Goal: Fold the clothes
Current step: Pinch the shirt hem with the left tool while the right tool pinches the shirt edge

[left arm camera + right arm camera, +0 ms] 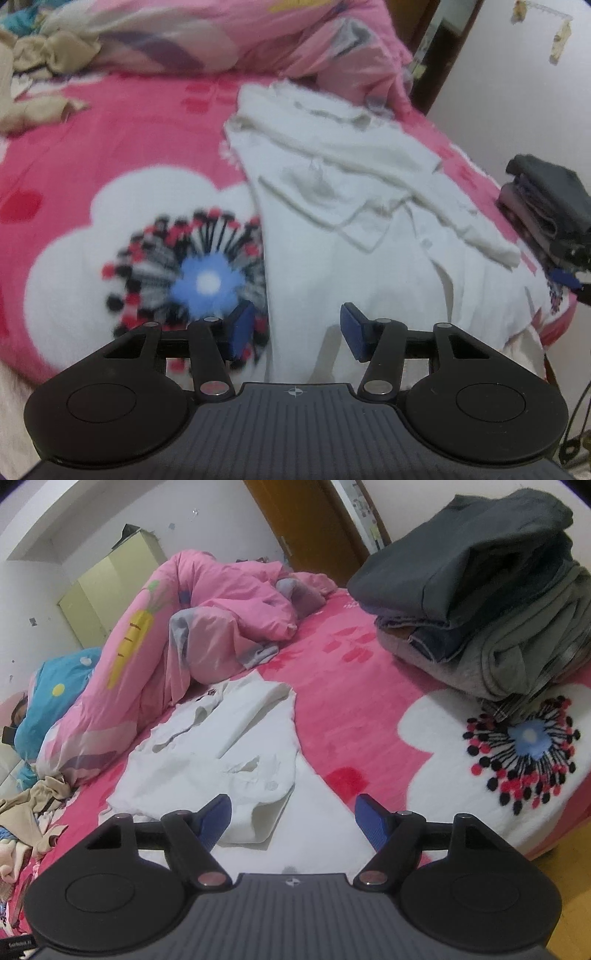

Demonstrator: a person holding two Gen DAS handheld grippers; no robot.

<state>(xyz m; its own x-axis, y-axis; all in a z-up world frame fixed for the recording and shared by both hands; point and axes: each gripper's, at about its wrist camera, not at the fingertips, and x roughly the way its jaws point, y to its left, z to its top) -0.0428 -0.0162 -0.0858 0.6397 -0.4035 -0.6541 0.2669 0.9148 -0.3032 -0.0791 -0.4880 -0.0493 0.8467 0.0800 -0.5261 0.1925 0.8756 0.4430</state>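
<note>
The left wrist view is motion-blurred, so the white shirt's [354, 192] details stay soft. It lies partly folded on the bed [110, 147], just ahead of the left claw [297, 330], which gapes wide with nothing in it. The right claw [293, 821] is equally spread and empty, the one shirt ahead to its left. One stack of dark folded clothes [491, 602], cut off at the frame edge, sits ahead to its right.

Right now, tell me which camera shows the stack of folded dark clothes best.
The right wrist view. There the stack of folded dark clothes fills the upper right, whole and sharp, its layers clear, sitting on the pink blanket. The left wrist view catches only part of the stack, small and cut off at the right edge.
</note>
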